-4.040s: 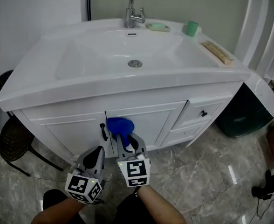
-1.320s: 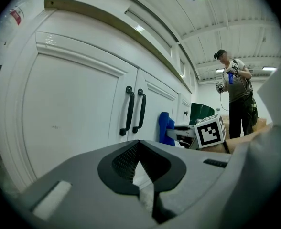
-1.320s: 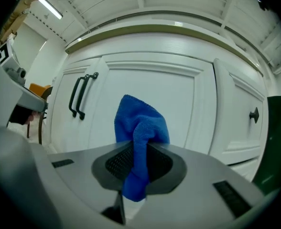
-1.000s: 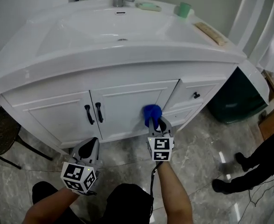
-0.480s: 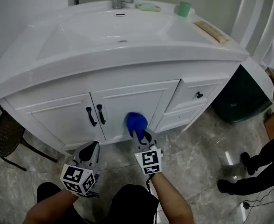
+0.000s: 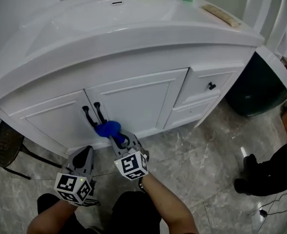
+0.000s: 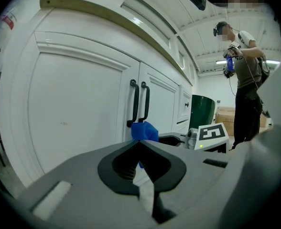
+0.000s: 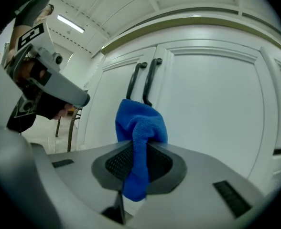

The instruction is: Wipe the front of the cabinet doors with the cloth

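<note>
Head view: right hand-held gripper [image 6: 115, 136] is clamped on the blue cloth [image 6: 107, 128]. The cloth sits at the lower ends of two black bar handles [image 6: 91, 115], where the white panelled cabinet doors [image 6: 133, 99] meet. Left hand-held gripper [image 6: 87, 152] is at 8 o'clock of the right one, apart from the doors, over grey marbled floor [image 6: 202, 155].

Right gripper view only: cloth [image 8: 140, 128] is fuzzy terry, bunched into a lump above the ribbed dark pads, with a tail hanging at 6 o'clock between the jaws. It covers the handle [image 8: 147, 80] bottoms. Contact with the door face cannot be told.

Left gripper view only: jaws closed tip to tip, nothing between them. The cloth [image 7: 144, 131] shows just beyond at 12 o'clock. Further back stand a green bin [image 7: 202, 111] and a person [image 7: 245, 80]. The head view cuts that person off at its 4 o'clock edge
</note>
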`<action>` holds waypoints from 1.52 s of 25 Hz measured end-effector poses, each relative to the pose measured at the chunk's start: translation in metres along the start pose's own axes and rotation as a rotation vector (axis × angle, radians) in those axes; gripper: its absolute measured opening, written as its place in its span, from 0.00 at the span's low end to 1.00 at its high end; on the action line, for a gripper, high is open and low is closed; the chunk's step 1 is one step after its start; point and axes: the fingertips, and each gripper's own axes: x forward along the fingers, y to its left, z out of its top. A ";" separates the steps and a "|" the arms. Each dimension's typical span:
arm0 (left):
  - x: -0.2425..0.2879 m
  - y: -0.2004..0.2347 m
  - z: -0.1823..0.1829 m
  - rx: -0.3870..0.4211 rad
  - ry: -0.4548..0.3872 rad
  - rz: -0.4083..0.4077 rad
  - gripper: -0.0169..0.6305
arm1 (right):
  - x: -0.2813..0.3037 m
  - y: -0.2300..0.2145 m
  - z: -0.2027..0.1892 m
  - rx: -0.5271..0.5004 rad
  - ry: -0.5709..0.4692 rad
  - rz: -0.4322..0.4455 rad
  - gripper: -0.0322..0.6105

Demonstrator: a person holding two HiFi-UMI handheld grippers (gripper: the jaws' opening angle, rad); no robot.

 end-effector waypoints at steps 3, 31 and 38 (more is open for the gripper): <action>0.004 -0.005 -0.004 -0.008 0.004 -0.006 0.03 | -0.013 -0.026 -0.018 0.044 0.034 -0.053 0.13; 0.020 -0.012 -0.029 -0.033 0.057 -0.017 0.03 | -0.121 -0.185 -0.099 0.219 0.083 -0.541 0.13; 0.020 0.001 -0.038 -0.049 0.058 -0.001 0.03 | -0.052 -0.060 -0.052 0.143 -0.062 -0.247 0.13</action>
